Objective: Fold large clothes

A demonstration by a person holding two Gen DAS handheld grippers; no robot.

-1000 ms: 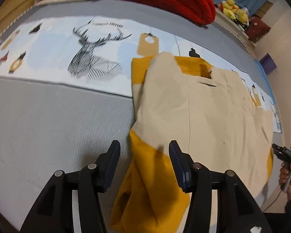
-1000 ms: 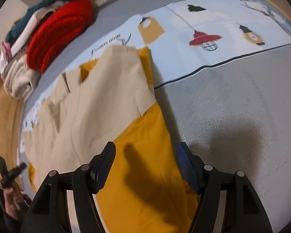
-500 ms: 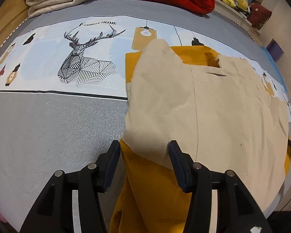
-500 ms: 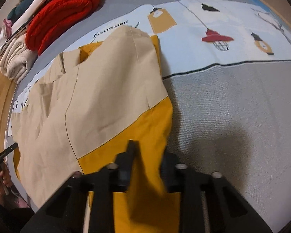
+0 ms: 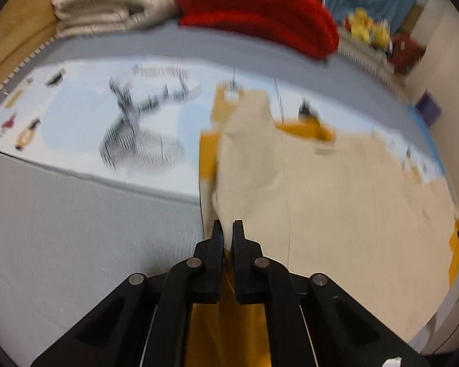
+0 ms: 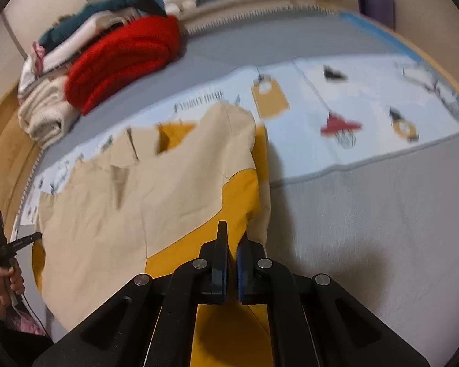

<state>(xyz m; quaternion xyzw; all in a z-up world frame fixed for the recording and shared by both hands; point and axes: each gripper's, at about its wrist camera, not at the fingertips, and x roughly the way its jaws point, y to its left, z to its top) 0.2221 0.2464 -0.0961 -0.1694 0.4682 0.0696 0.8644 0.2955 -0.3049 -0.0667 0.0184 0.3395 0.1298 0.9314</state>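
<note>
Garment [image 5: 336, 202]: smooth woven cloth, beige panel over mustard-yellow panels, lies mostly flat on grey bed cover [image 5: 61, 244], far end overlapping printed pale-blue band [image 5: 76, 116]. Long axis runs away from both cameras, collar end far. Left gripper [image 5: 225, 226] clamped on near beige-yellow edge, cloth bunched. Right gripper [image 6: 232, 235] pinched on yellow hem. Fluffy red blanket [image 6: 122, 61], cream towels [image 5: 107, 3] beyond.
</note>
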